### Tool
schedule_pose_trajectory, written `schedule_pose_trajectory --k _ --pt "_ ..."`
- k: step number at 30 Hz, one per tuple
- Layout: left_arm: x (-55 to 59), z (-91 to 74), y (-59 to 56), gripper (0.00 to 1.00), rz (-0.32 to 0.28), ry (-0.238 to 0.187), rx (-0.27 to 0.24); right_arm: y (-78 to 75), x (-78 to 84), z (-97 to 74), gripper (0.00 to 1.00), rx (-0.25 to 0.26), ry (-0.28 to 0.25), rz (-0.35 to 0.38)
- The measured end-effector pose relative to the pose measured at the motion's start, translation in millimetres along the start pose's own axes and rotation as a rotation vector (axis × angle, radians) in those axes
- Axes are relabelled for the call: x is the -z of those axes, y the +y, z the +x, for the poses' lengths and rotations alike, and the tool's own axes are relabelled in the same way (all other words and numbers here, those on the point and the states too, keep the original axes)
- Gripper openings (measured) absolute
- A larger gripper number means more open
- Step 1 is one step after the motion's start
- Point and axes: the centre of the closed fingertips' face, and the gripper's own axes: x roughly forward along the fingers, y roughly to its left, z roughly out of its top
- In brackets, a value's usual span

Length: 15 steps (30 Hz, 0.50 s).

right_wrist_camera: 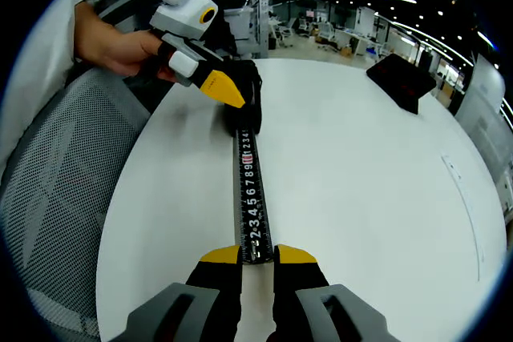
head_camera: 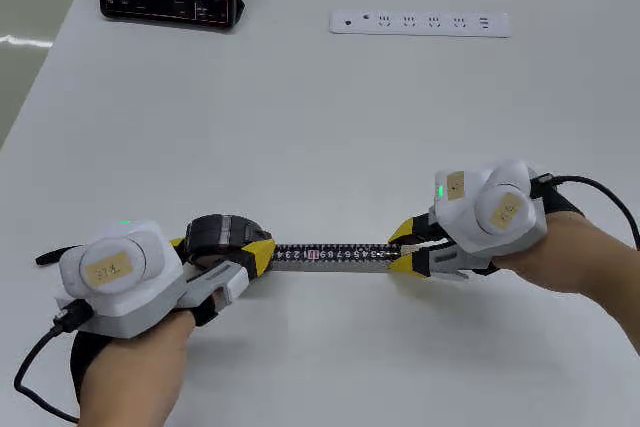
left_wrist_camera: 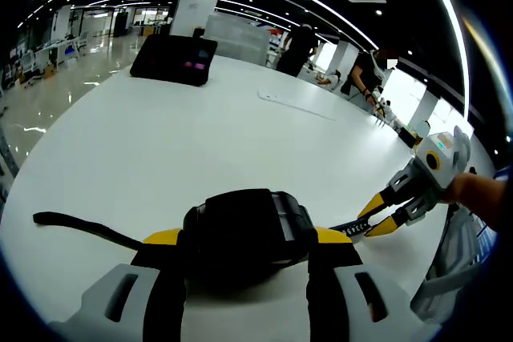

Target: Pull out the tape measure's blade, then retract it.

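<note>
left tool point(head_camera: 225, 259) clamps the tape measure case point(head_camera: 222, 234) on the bench point(head_camera: 300, 127); right tool point(head_camera: 408, 247) pinches the extended blade point(head_camera: 330, 254) by its end.

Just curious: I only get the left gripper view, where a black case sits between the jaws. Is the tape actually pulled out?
Observer: Yes. In the head view the blade runs straight from the case to the right gripper.
Operator: Can you read it?
Observer: In the right gripper view, yes: the numbers face up, counting from that gripper's jaws toward the case.
Operator: And the white sliver farther back?
Observer: The head view shows a power strip with a row of sockets.
</note>
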Motion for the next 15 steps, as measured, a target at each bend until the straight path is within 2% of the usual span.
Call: schedule_pose_trajectory --k 15 --pt "-0.2 -1.0 -1.1 0.56 -0.008 -0.001 0.006 2.5 -19.3 15.0 0.11 -0.024 -0.035 0.0"
